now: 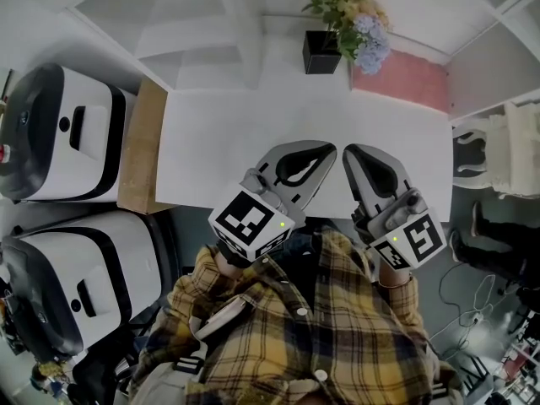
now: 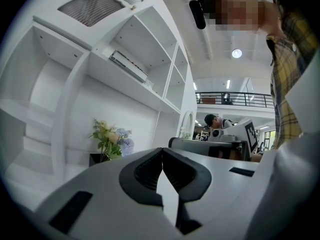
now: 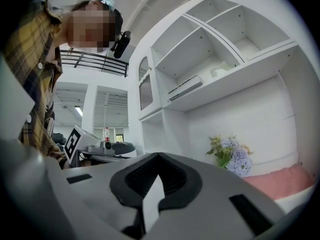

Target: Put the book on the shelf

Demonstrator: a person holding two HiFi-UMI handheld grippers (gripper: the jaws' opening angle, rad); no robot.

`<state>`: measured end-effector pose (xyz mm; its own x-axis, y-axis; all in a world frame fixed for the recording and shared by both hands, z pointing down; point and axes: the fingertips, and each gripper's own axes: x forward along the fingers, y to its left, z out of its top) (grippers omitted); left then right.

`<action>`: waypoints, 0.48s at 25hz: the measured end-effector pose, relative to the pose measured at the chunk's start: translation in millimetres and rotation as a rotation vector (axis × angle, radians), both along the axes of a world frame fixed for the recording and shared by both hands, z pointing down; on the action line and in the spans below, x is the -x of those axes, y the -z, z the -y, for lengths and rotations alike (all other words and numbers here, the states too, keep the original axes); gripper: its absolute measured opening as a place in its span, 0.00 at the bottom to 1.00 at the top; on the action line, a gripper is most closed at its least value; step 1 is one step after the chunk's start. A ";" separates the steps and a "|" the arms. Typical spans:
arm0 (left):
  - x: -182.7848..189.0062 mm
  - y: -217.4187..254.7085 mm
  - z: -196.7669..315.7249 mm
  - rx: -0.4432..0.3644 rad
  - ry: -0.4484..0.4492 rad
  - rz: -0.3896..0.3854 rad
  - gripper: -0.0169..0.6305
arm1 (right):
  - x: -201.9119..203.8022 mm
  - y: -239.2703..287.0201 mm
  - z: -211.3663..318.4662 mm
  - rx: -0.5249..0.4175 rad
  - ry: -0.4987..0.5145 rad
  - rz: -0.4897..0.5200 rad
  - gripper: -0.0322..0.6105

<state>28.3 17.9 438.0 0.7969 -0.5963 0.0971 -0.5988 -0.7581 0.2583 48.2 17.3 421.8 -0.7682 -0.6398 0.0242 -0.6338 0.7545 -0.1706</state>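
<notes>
From where I stand I count two grippers — the left gripper (image 1: 326, 152) and the right gripper (image 1: 349, 155). One white table (image 1: 219, 142), one flower pot (image 1: 322, 51), one pink pad (image 1: 403, 81), one white shelf unit (image 2: 125, 81). Two white-and-black machines, the nearer machine (image 1: 76, 277) and the farther machine (image 1: 59, 133). Two people — the plaid-shirted person (image 1: 278, 344) and a distant person (image 2: 215, 120)

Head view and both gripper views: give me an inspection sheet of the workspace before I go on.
Surface: white table, no book seen on it.
Job's things: white shelf; a flat pale item lies in it, possibly the book, cannot tell.
Clutter: flowers in a black pot; pink pad beside them.
Grippers: left gripper and right gripper both shut, empty.
Cables: loose cable on the floor, right.
Surroundings: two white machines, left.
</notes>
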 end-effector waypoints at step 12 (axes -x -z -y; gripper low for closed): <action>-3.1 0.0 -4.3 -0.002 0.002 -0.002 0.06 | 0.0 -0.1 -2.8 0.004 0.016 -0.010 0.08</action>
